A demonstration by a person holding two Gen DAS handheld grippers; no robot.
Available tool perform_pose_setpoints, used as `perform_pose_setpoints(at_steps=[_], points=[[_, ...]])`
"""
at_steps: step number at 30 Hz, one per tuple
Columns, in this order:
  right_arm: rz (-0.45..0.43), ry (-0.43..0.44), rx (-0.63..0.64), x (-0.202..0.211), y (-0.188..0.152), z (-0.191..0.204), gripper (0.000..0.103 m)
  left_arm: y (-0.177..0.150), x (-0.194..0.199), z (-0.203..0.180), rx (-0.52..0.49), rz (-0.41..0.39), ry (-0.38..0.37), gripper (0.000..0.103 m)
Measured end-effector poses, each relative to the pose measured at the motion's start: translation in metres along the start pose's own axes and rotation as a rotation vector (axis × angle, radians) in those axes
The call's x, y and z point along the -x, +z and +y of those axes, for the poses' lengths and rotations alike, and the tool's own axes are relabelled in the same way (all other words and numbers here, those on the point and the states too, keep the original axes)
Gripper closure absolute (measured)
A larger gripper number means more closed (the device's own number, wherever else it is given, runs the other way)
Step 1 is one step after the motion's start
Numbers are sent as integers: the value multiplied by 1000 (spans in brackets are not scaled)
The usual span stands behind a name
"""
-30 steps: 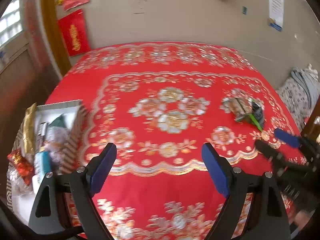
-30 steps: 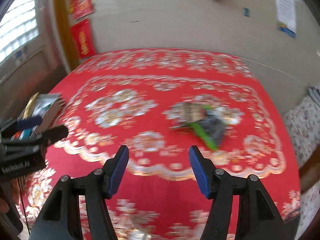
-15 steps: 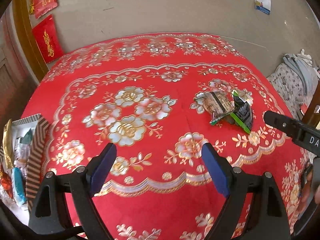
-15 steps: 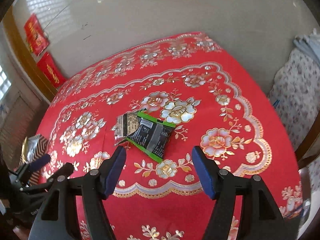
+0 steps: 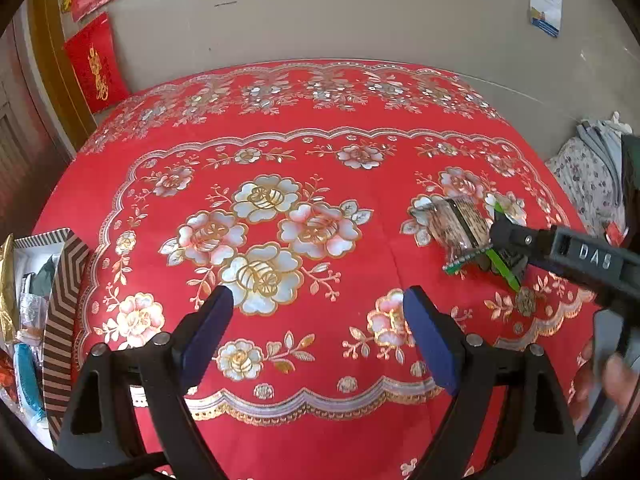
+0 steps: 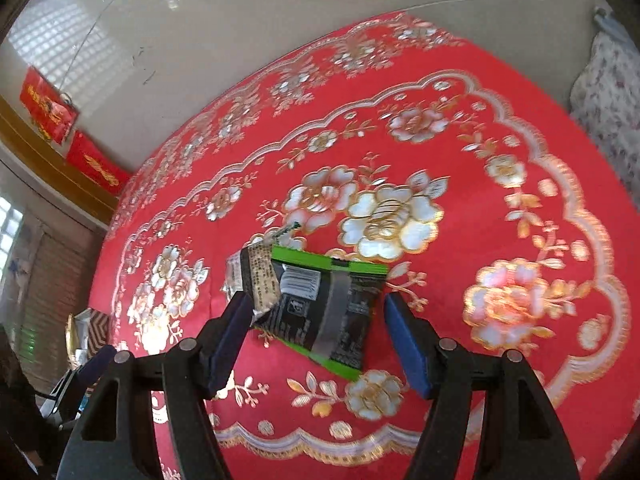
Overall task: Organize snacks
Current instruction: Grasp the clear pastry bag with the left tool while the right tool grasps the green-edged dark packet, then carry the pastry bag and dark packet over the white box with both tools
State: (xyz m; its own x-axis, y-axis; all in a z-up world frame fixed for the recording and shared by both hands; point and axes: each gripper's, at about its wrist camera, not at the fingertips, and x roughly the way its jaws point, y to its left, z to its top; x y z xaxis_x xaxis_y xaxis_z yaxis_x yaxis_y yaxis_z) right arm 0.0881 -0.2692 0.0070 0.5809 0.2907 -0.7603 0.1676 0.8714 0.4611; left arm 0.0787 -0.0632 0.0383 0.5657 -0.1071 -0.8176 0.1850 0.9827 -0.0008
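Two snack packets lie together on the red flowered tablecloth [image 6: 520, 184]: a black packet with green edges [image 6: 324, 308] and a smaller black and clear packet [image 6: 256, 276] under its left side. My right gripper [image 6: 318, 332] is open, with its fingers on either side of the black and green packet, just above it. In the left wrist view the packets [image 5: 460, 228] sit at the right, with the right gripper [image 5: 504, 240] over them. My left gripper [image 5: 316, 336] is open and empty above the cloth's front middle.
A striped box [image 5: 60, 304] holding several snack packets stands at the table's left edge; it also shows in the right wrist view [image 6: 94, 332]. A beige wall [image 5: 320, 12] with red hangings is behind. A flowered fabric seat [image 6: 608, 80] is at the right.
My right gripper has moved down and forward over the two packets, which now lie between its fingers. My left gripper has shifted slightly and stays open.
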Motion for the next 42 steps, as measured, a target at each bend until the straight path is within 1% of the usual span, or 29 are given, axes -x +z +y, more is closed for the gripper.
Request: perform_pose_setpoints(at_steps=[1,4,8,12,15,18,22,24,25,26,27,28,30,33,38,42], points=[[-13,-19,28,0,0,1,60,1,-1,0,2,1,-1,16],[-7,-16,59,5,-3,1,60,11,-6,-4,17,2,-7,16],[-38,-78,74,22,-9,-10,60,23,-20,-17,46,30,-36,16],[-69,-111,61,40,-15,-20,59,35,-34,-43,48,57,-60,16],[-78,-97,55,47,-19,-22,59,45,-50,-64,70,82,-81,16],[-84,-106,51,48,-20,-25,59,48,-62,-78,84,112,-92,16],[-73,-95,42,46,-21,-29,59,50,-76,-94,78,122,-60,16],[-70,-86,40,45,-22,-29,59,50,-80,-95,98,120,-77,17],[-71,-85,46,46,-22,-28,59,50,-79,-95,95,111,-81,29],[-73,-85,49,46,-22,-28,59,49,-77,-96,69,100,-73,36],[-75,-84,49,47,-23,-27,59,49,-76,-96,46,97,-78,53],[-77,-79,51,48,-23,-27,59,48,-74,-94,31,101,-79,53],[-80,-80,61,50,-25,-24,59,45,-71,-86,18,108,-103,53],[-78,-82,96,49,-30,-13,59,31,-58,-67,7,85,-75,53],[-74,-96,177,47,-48,12,59,5,-35,-35,17,59,-53,53],[-78,-120,222,45,-66,27,59,-18,-16,-20,3,30,-16,53]])
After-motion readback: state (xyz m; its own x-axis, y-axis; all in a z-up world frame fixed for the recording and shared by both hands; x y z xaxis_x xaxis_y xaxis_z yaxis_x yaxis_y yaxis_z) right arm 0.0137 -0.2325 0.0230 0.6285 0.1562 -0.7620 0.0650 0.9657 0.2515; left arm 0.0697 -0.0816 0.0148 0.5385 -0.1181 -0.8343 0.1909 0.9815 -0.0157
